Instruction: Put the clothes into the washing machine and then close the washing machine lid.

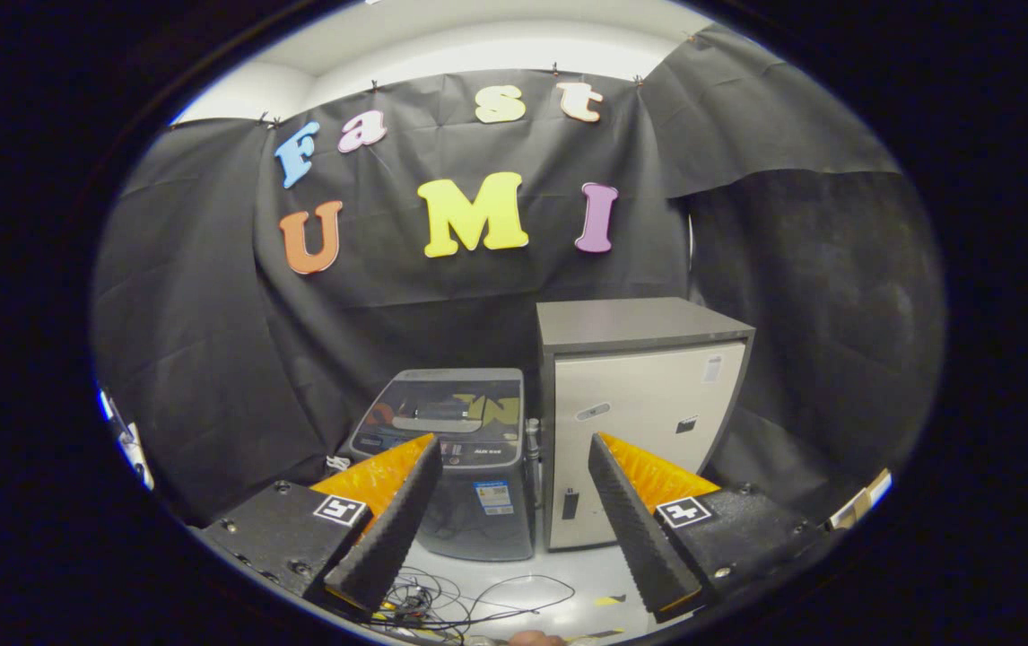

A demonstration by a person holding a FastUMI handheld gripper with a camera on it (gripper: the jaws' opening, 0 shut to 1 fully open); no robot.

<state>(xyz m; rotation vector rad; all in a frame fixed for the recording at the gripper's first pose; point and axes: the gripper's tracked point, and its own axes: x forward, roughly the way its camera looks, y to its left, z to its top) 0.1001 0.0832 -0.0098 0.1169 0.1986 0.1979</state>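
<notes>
I am holding the gripper [514, 516] with its fingers spread wide and nothing between them. Beyond them the top-load washing machine [456, 462] is sitting on the floor with its glass lid [447, 408] down; reflections are hiding what is inside, so I cannot make out any clothes. Just beside it a grey cabinet [635, 417] is standing. Tangled cables [460, 606] are lying between the fingertips.

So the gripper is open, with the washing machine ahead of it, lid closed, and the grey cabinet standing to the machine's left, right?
Not quite. In the gripper view the grey cabinet stands to the right of the washing machine, not its left. The rest holds: the gripper is open, holding nothing, and the machine's lid is closed.
</notes>
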